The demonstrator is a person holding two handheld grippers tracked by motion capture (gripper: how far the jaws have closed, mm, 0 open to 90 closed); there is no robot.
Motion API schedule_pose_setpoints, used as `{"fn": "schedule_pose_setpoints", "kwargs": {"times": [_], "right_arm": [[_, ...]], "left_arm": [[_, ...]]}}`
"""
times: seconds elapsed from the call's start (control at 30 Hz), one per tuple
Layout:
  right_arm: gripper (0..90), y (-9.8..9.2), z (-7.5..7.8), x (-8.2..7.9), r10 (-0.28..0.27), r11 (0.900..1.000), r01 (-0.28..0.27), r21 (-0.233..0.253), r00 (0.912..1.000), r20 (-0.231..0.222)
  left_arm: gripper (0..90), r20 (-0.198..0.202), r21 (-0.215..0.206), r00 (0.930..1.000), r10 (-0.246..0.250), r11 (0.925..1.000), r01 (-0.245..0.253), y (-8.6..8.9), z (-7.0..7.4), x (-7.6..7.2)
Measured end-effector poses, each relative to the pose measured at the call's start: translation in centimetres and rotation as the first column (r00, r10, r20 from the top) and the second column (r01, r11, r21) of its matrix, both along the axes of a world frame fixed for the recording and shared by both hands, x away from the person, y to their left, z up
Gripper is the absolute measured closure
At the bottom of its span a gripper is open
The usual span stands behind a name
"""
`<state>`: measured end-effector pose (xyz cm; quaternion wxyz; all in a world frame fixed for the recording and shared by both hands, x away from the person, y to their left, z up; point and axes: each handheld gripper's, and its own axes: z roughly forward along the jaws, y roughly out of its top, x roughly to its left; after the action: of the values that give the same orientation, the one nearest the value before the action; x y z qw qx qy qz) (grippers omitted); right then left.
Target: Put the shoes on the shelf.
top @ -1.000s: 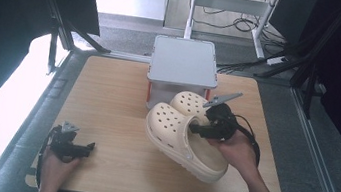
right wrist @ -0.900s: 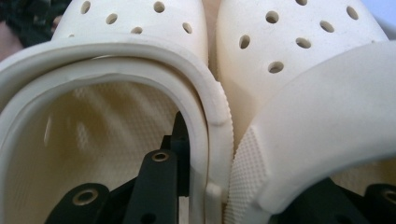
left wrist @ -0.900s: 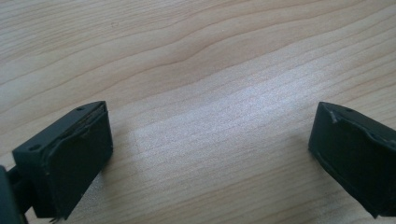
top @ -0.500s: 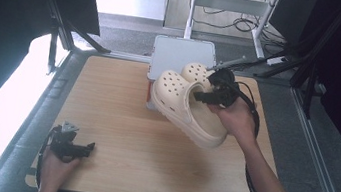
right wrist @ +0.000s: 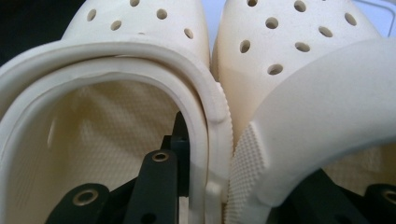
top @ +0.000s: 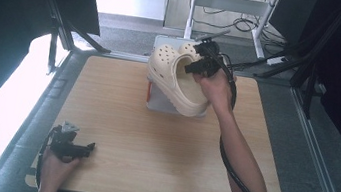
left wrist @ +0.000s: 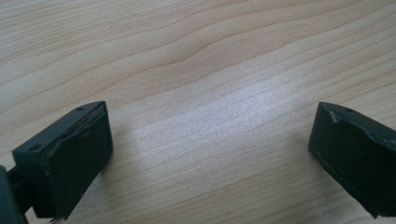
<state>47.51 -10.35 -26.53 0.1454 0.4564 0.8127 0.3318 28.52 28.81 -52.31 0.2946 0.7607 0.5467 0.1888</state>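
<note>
A pair of cream perforated clogs hangs in the air over the grey box [top: 157, 103] at the table's far edge. My right gripper [top: 202, 62] is shut on them. The larger-looking near clog [top: 177, 84] tilts toward me and the second clog [top: 189, 49] sits behind it. In the right gripper view one black jaw reaches inside the left clog [right wrist: 116, 93] and the other inside the right clog [right wrist: 303, 88], so my right gripper [right wrist: 233, 186] pinches their inner walls together. My left gripper [top: 88, 147] rests open at the near left, with bare wood between its jaws [left wrist: 210, 154].
The wooden table [top: 151, 149] is bordered by a dark frame. An orange-red strip [top: 149, 91] shows on the box's left side. Cables and a white stand [top: 232, 3] lie beyond the far edge. The right gripper's cable [top: 241, 187] trails along the forearm.
My right gripper has lifted the pair of clogs from the table's middle right and carried them away from me, over the grey box. The left gripper has stayed put.
</note>
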Motion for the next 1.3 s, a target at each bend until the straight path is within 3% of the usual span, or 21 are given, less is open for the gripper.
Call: {"fn": "schedule_pose_setpoints", "kwargs": {"times": [0.17, 0.3, 0.5, 0.67, 0.87, 0.97, 1.03, 1.1, 1.17, 1.3], "right_arm": [[69.6, 1.2, 0.0, 2.2, -0.061, 0.998, 0.061, -0.002, 0.9981, -0.001], [69.7, 1.7, -0.1, 4.1, -0.130, 0.992, 0.130, 0.008, 0.9915, -0.007], [69.7, 2.7, -0.3, 6.6, -0.225, 0.974, 0.225, -0.039, 0.9743, 0.001], [69.6, 3.1, -1.0, 8.6, -0.279, 0.960, 0.278, -0.026, 0.9603, -0.015], [69.3, 3.6, -1.8, 10.7, -0.363, 0.932, 0.363, -0.008, 0.9315, -0.028], [68.5, 3.5, -2.7, 11.4, -0.381, 0.924, 0.382, 0.005, 0.9239, -0.032], [67.5, 3.4, -3.4, 11.6, -0.377, 0.926, 0.378, 0.004, 0.9242, -0.059], [65.4, 3.5, -3.8, 11.5, -0.365, 0.931, 0.365, 0.011, 0.9302, -0.044], [56.2, 3.5, -3.8, 11.3, -0.320, 0.947, 0.320, 0.000, 0.9469, -0.028], [34.3, 3.0, -3.3, 10.9, -0.228, 0.972, 0.229, 0.049, 0.9734, -0.025]], "left_arm": [[0.0, 0.000, -0.001, 1.0000, -0.002, 1.0000, 0.002, 0.0, 0.0, 0.0], [0.0, 0.000, -0.001, 1.0000, -0.006, 1.0000, 0.006, 0.0, 0.0, 0.0], [0.0, 0.001, -0.001, 1.0000, -0.007, 1.0000, 0.007, 0.0, 0.0, 0.0], [0.0, 0.003, 0.000, 1.0000, -0.008, 1.0000, 0.008, 0.0, 0.0, 0.0], [0.0, 0.003, 0.000, 1.0000, -0.008, 1.0000, 0.008, 0.0, 0.0, 0.0], [0.0, 0.003, 0.000, 1.0000, -0.009, 1.0000, 0.009, 0.0, 0.0, 0.0], [0.0, 0.003, 0.000, 0.9999, -0.010, 0.9999, 0.010, 0.0, 0.0, 0.0], [0.0, 0.003, 0.001, 0.9999, -0.012, 0.9999, 0.012, 0.0, 0.0, 0.0], [0.0, 0.003, 0.001, 0.9999, -0.013, 0.9999, 0.013, 0.0, 0.0, 0.0], [0.0, 0.003, 0.001, 0.9999, -0.015, 0.9999, 0.015, -0.1, 0.0, 0.0]]}}
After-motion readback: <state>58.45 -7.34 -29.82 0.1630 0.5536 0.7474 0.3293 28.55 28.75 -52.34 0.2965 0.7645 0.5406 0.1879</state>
